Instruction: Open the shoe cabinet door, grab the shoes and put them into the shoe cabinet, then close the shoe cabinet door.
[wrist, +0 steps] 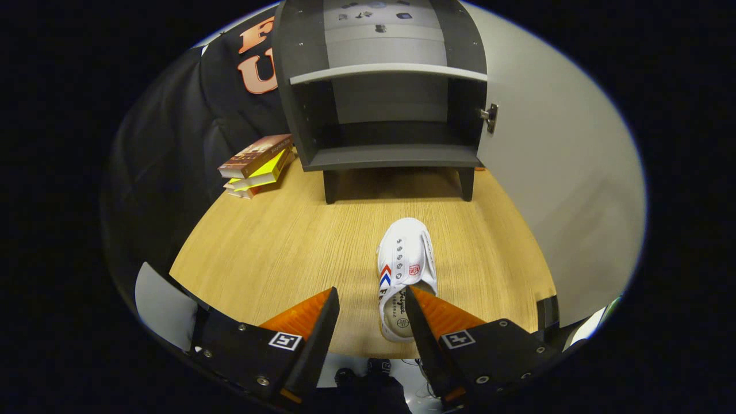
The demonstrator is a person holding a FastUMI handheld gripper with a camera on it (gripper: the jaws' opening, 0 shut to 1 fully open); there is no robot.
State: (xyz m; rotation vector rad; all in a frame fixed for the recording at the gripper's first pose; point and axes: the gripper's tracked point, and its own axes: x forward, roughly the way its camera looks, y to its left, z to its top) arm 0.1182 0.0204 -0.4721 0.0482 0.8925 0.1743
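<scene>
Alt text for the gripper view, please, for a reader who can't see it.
A white shoe lies on a wooden table, its heel between the gripper's open jaws, nearer one of them. Beyond it a grey cabinet stands with its door swung open, and books are stacked beside it.

The shoe (406, 270) is lying on the table (276, 253) just ahead of the parted fingers, its heel reaching between them. Beyond it the shoe cabinet (385, 109) is standing with its door (552, 190) swung right; books (256, 164) are sitting to its left.

shoe (406, 265) heel behind right jaw, cabinet (379, 86) top cut off
</scene>
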